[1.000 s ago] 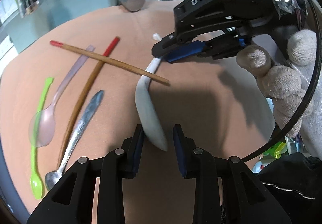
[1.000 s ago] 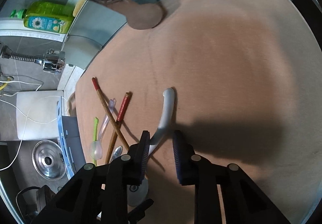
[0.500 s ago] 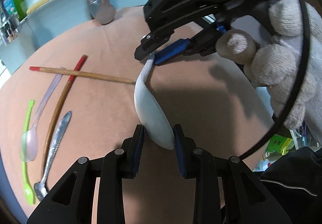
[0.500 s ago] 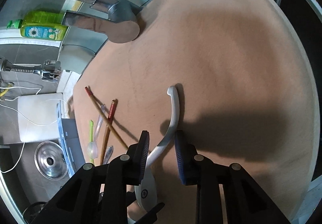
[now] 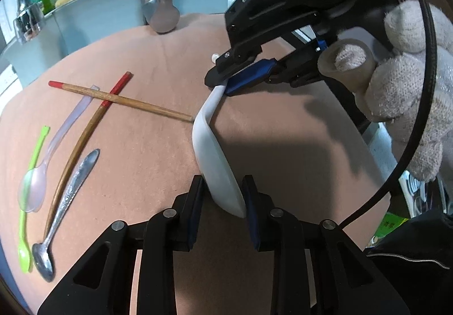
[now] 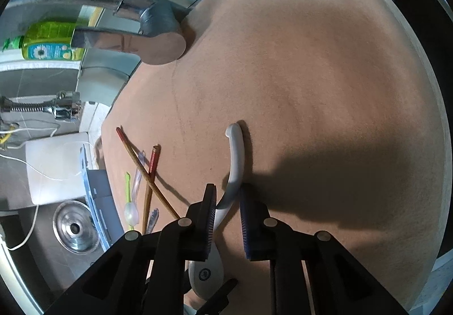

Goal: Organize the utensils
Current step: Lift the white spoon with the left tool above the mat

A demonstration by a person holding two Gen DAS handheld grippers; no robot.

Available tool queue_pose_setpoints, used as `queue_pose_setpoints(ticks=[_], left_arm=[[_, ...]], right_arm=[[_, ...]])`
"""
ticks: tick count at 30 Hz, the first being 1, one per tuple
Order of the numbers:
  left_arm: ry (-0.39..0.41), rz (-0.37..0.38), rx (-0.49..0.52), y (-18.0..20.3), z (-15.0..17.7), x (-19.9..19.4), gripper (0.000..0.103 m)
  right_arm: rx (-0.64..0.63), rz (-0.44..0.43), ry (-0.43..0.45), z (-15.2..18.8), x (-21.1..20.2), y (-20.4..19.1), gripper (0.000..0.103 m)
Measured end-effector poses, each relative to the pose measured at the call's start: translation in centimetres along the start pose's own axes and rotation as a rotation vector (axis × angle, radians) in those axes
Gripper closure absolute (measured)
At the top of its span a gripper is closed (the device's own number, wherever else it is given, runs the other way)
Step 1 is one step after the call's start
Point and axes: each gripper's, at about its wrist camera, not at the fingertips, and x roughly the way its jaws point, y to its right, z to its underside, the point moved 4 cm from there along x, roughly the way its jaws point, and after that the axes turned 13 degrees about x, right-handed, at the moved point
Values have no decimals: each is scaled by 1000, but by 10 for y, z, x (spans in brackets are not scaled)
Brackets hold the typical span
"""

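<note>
Terracotta-brown felt mat covering the desk (image 5: 147,162) carries everything. White ceramic soup spoon (image 5: 215,162) is the task's thing, mid-mat, tipped up on its edge, bowl at 6 o'clock and handle running to 12. Left gripper (image 5: 222,196) is narrow, pads at both sides of the bowl rim, apparently pinching it. Right gripper (image 6: 226,210), held in a knit-gloved hand (image 5: 405,105), has just been closing, handle between its jaws; one pad touches, firm clamp I cannot tell.

At 9 o'clock, well apart: two red-tipped wooden chopsticks (image 5: 113,98) crossed, silver metal spoon (image 5: 68,201), clear plastic spoon (image 5: 42,173), lime-green plastic spoon (image 5: 28,201).

Doing it well, likely: keep one firm grip before the other lets go, glazed ceramic may slip; lift clear of the chopstick tip just beside the bowl; lay it parallel beside the other spoons.
</note>
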Motion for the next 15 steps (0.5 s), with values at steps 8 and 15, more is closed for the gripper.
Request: queue_pose_setpoints(ticks=[8, 15], left_arm=[[18, 13, -8, 2, -2, -14, 78], [39, 18, 11, -1, -14, -26, 78]], right_arm=[[6, -24, 6, 2, -14, 1, 89], [17, -56, 23, 10, -28, -6, 89]])
